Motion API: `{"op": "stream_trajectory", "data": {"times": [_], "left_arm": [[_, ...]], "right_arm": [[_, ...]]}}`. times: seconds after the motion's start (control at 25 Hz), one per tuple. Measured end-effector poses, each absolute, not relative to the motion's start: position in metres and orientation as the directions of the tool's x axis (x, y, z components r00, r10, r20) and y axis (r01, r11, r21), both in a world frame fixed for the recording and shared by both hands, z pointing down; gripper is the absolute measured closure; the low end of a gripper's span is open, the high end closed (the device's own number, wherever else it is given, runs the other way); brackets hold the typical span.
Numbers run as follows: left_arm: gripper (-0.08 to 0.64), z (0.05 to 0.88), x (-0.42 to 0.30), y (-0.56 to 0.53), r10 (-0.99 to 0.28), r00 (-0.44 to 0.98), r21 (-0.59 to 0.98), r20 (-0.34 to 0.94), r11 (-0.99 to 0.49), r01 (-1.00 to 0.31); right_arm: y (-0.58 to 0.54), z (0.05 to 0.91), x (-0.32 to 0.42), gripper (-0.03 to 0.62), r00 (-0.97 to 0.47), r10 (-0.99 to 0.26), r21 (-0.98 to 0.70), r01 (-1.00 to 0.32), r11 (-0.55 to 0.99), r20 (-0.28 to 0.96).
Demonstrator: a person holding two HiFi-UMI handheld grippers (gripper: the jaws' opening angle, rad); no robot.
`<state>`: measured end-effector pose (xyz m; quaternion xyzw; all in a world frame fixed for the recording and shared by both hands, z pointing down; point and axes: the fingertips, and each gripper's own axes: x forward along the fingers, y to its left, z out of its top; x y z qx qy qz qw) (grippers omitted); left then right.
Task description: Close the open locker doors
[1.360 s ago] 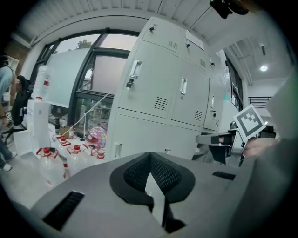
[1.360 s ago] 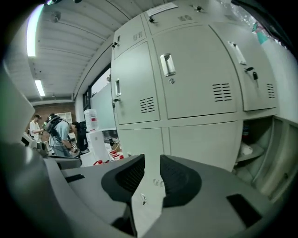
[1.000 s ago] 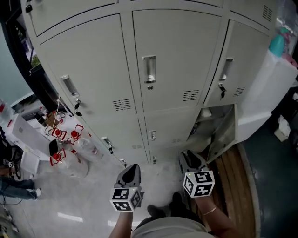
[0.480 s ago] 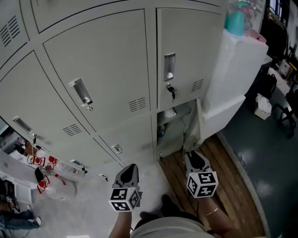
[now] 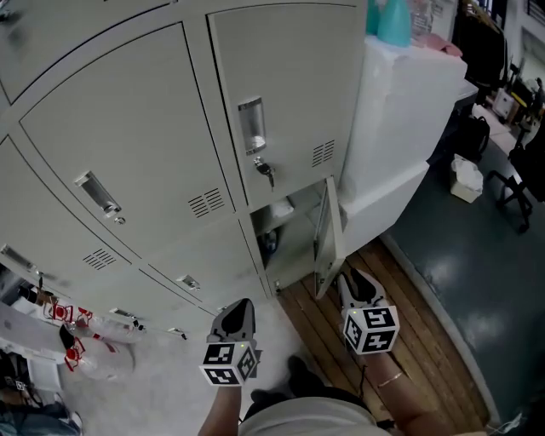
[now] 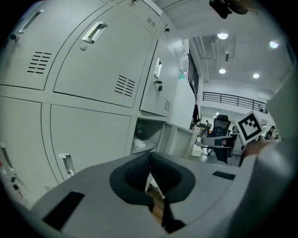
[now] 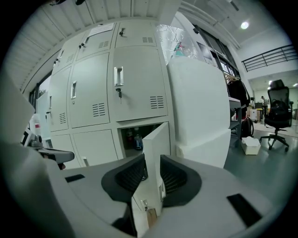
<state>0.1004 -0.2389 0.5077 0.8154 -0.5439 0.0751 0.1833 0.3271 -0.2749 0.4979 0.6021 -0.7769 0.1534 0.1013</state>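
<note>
Now lower locker door [image 5: 328,243] ajar, pale grey; right gripper [image 5: 352,279] jaws apart, left gripper [image 5: 241,306] prob closed.

The head view's 6 o'clock edge cuts off the person's forearms [image 5: 398,393]. The open locker door [image 5: 327,234] hides most of its compartment there. In the right gripper view, the bottles [image 7: 136,138] inside are too small to identify.

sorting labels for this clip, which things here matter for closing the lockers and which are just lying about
Part of the job: open locker door; right gripper; left gripper.

Just lying about: teal bottle on the white cabinet; white box on the floor; office chair.
</note>
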Motion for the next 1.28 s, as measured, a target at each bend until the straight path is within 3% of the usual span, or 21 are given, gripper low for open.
{"op": "stream_trajectory", "data": {"times": [0.36, 1.28], "left_arm": [[0.540, 0.508, 0.100, -0.248, -0.871, 0.368, 0.211, 0.325, -0.312, -0.926], [0.540, 0.499, 0.018, -0.227, -0.939, 0.144, 0.208, 0.313, -0.080, -0.975]], "right_arm": [[-0.299, 0.503, 0.320, 0.502, -0.337, -0.874, -0.101, -0.941, 0.322, 0.350], [-0.335, 0.504, 0.227, 0.492, -0.475, -0.806, -0.039, -0.868, 0.494, 0.355]]}}
